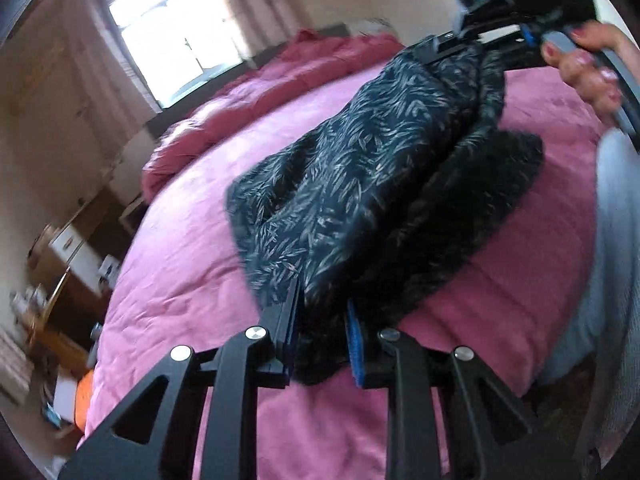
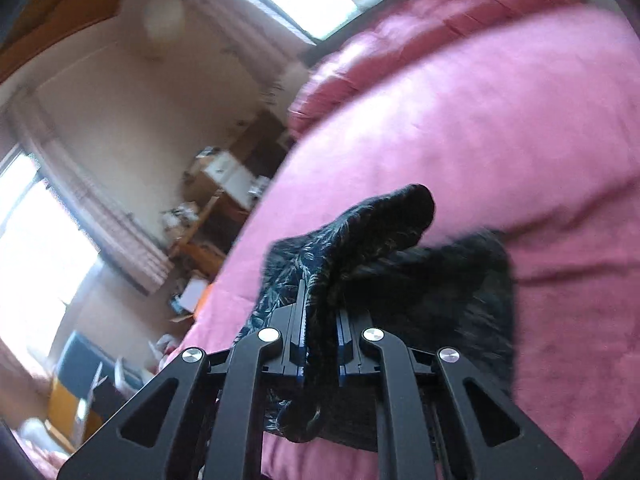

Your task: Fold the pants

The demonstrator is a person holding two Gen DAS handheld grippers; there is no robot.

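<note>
With both my left gripper (image 1: 320, 336) and right gripper (image 2: 322, 336) pinching the pants (image 1: 360, 184), I should lift evenly, keeping the edge taut.

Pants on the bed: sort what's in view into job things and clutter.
Job: leaf-print pants, left gripper, right gripper, both clamped on the fabric, pink bedspread.
Clutter: red duvet, wooden desk, orange thing on the floor.

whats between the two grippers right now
The dark leaf-print pants span the whole stretch, pinched by the left gripper and the right gripper, seen in the left wrist view, above the pink bedspread.
</note>
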